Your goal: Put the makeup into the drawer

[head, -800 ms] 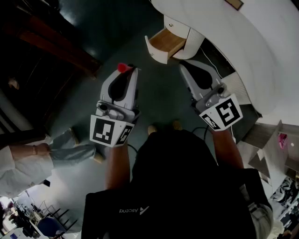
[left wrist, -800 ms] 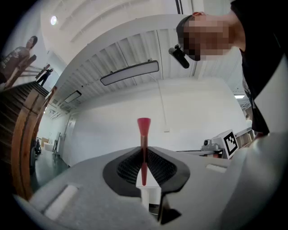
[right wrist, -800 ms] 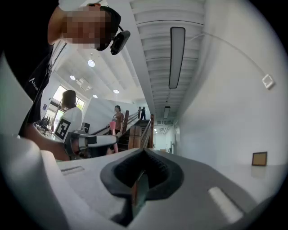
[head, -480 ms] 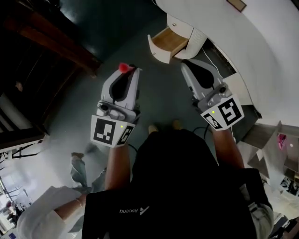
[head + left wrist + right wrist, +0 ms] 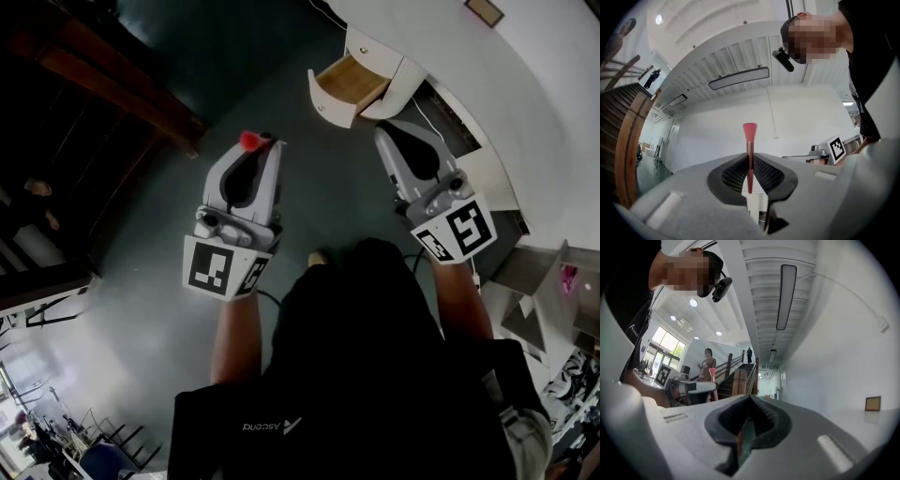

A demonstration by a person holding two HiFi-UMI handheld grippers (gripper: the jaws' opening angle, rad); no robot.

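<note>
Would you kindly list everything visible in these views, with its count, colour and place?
makeup stick: one, pink tip on a brown shaft, upright in the left gripper's jaws
drawer: one, white with a wood interior, pulled open ahead of the grippers
cabinet: one, white, holding that drawer
wall: one, white, behind the cabinet
picture frame: one, brown, on the wall
staircase: one, dark wood, left in the head view
floor: dark grey-green, under everything
bystander: one, by the staircase
left gripper: one, grey, jaws closed on the makeup stick
right gripper: one, grey, jaws together, nothing between them
</note>
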